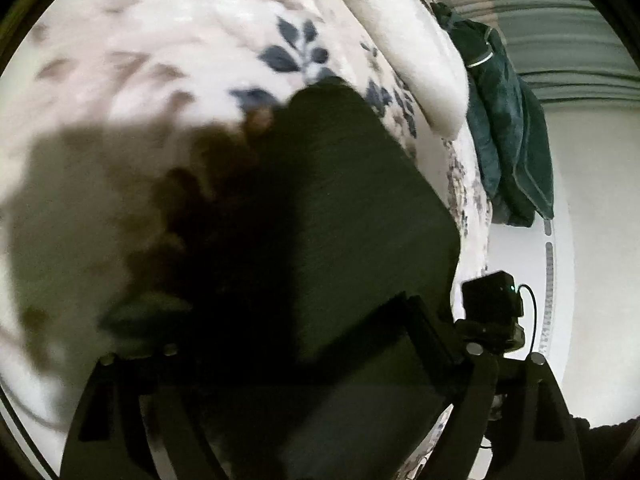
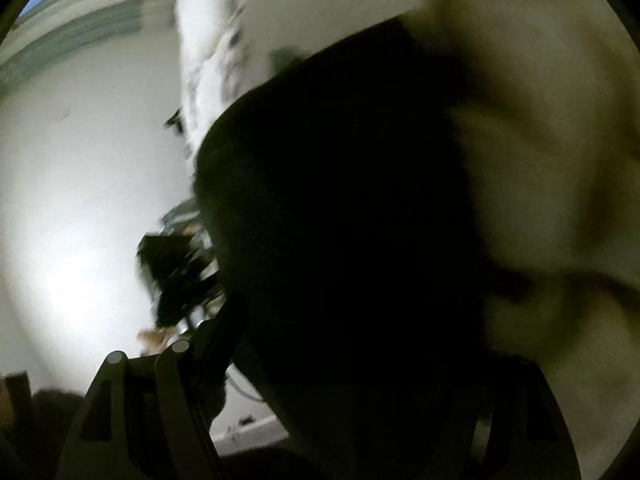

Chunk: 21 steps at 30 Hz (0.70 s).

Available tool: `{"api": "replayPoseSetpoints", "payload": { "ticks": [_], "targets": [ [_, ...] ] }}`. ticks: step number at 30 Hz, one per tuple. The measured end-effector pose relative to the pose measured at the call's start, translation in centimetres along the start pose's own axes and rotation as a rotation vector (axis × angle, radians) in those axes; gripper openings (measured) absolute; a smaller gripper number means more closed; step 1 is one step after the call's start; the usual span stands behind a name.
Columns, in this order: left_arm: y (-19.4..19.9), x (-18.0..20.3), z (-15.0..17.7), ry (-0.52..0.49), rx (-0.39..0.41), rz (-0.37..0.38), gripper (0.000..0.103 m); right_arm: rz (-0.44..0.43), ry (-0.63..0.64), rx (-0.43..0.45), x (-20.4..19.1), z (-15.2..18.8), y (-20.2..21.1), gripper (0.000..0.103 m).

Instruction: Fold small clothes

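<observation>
Dark garment (image 1: 360, 208) lies on the floral bedspread (image 1: 180, 40) near its right edge, a teal blanket (image 1: 508, 128) hanging off that edge. Both grippers' jaws spread wide around the garment (blurry, can't tell contact).

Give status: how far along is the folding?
Done: dark garment lies flat, looking folded, on the floral bedspread. In hand: nothing clamped; left gripper stands open around its near edge. Left: green cloth draped at the bed edge, possibly next; right view too blurred.
</observation>
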<state>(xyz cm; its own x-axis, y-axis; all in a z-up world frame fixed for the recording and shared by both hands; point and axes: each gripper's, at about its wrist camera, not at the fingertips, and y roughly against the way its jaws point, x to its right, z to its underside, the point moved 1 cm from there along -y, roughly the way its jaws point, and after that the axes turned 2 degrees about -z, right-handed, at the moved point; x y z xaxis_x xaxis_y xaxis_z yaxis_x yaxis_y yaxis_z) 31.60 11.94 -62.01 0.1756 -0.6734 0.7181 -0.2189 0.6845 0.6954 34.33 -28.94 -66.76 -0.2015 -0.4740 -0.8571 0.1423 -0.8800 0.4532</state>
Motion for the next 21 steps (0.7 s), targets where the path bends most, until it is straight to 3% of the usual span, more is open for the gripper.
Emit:
{"api": "replayPoseSetpoints", "payload": {
  "ticks": [4, 5, 6, 8, 9, 16, 21],
  "targets": [
    [-0.1, 0.4, -0.6, -0.019, 0.018, 0.044, 0.082, -0.011, -0.007, 0.014, -0.9, -0.6, -1.7, 0.073],
    [0.0, 0.7, -0.6, -0.032, 0.028, 0.048, 0.079, 0.005, -0.009, 0.023, -0.8, -0.1, -1.5, 0.060],
    [0.1, 1.1, -0.7, -0.050, 0.033, 0.048, 0.052, 0.030, -0.018, 0.039, -0.8, 0.0, -1.3, 0.037],
    [0.4, 1.5, -1.0, -0.074, 0.021, 0.019, 0.027, 0.010, -0.051, 0.078, -0.7, 0.9, -0.4, 0.027],
    [0.8, 1.7, -1.1, -0.077, 0.019, 0.032, 0.022, 0.009, -0.048, 0.089, -1.1, 1.2, -0.2, 0.026],
    [3.5, 5.5, -3.2, -0.115, 0.010, 0.029, 0.020, 0.022, -0.011, 0.165, -7.1, 2.3, 1.1, 0.026],
    [5.7, 10.2, -9.1, -0.173, 0.049, 0.050, 0.020, 0.023, 0.035, 0.242, -12.4, -0.4, 3.6, 0.026]
  ]
}}
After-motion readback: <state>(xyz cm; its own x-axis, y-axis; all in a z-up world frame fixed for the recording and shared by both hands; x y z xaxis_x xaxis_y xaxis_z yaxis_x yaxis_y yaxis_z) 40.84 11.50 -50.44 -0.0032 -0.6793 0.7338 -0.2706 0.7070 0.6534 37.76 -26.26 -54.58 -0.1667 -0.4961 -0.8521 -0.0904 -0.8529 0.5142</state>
